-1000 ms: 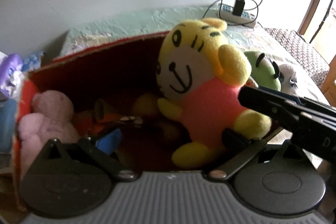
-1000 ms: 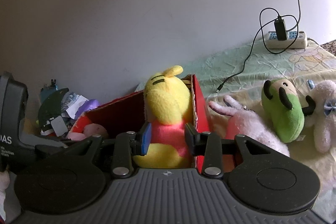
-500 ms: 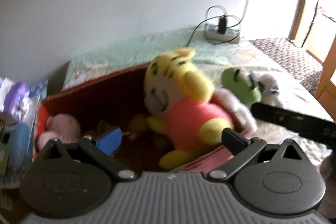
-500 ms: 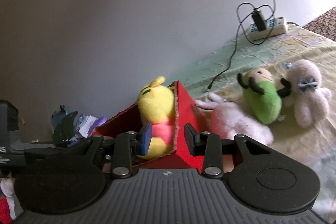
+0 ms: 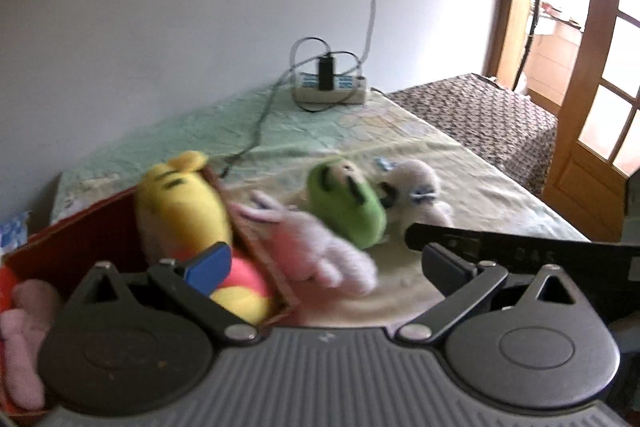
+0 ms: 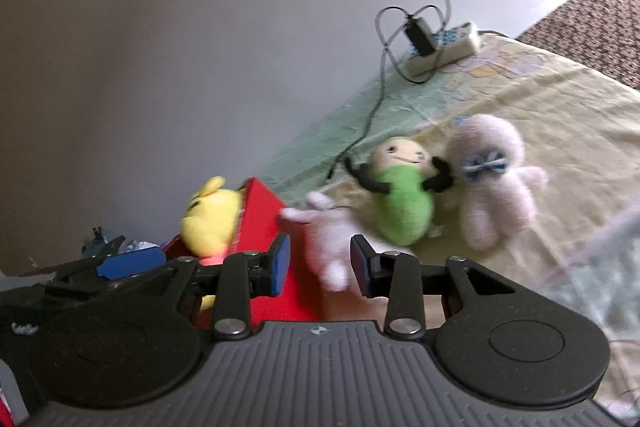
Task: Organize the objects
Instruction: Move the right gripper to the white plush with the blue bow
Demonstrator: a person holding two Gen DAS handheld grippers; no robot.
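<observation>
A yellow tiger plush (image 5: 182, 211) with a pink shirt sits in the red cardboard box (image 5: 64, 247), leaning on its right wall; it also shows in the right wrist view (image 6: 210, 223). A pink rabbit plush (image 5: 312, 247) (image 6: 328, 247), a green plush (image 5: 348, 207) (image 6: 404, 203) and a pale plush with a blue bow (image 5: 416, 195) (image 6: 492, 183) lie on the bed beside the box. My left gripper (image 5: 324, 263) is open and empty above the box edge. My right gripper (image 6: 320, 263) is open and empty, with the rabbit beyond its fingers.
Another pink plush (image 5: 20, 323) lies at the box's left end. A power strip (image 5: 330, 91) with a charger and cable sits on the bed by the wall. A patterned seat (image 5: 480, 115) and a wooden door (image 5: 592, 87) stand at the right.
Both grippers have pulled back and swung right, away from the tiger plush, which stays in the box. The plush toys on the bed have come more into view.
</observation>
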